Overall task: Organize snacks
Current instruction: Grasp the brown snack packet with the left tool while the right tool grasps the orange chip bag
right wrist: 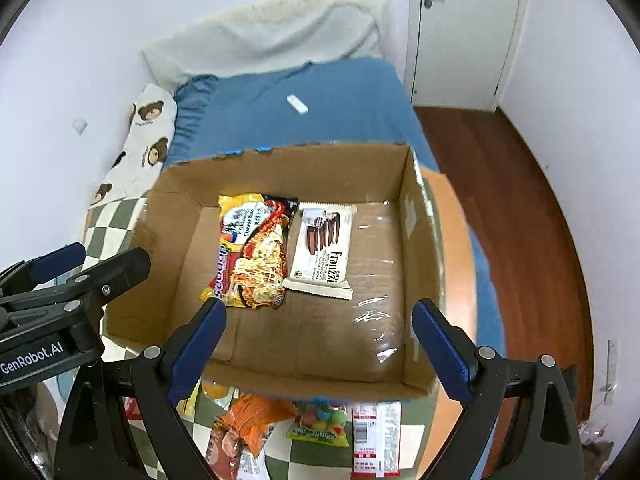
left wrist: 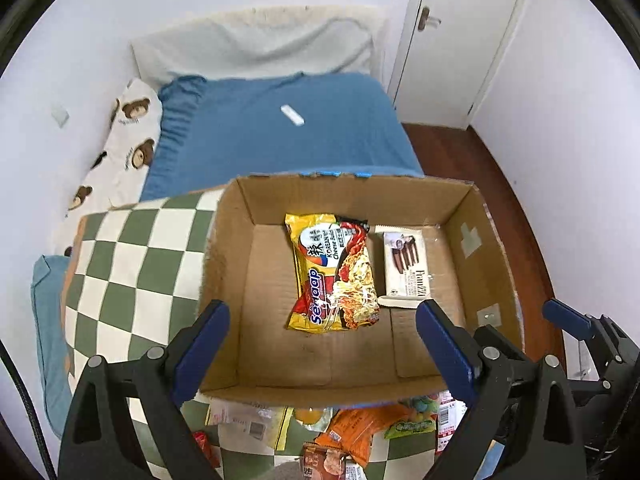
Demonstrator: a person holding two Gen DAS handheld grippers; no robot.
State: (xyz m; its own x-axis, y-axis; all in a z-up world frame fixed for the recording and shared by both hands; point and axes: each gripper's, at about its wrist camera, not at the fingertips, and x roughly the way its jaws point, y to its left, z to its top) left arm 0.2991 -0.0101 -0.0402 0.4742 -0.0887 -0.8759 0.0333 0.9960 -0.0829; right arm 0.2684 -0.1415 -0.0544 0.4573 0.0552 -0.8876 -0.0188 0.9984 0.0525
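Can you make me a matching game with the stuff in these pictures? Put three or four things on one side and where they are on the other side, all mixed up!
Things:
1. noodle packet
2. Franzzi cookie pack
3. white remote
4. orange snack bag

Places:
A. on the blue blanket, behind the box
B. in the cardboard box, on the left
C. on the checkered cloth, in front of the box
D. in the cardboard box, on the right

Pairs: 1-B, 2-D, 3-A, 4-C
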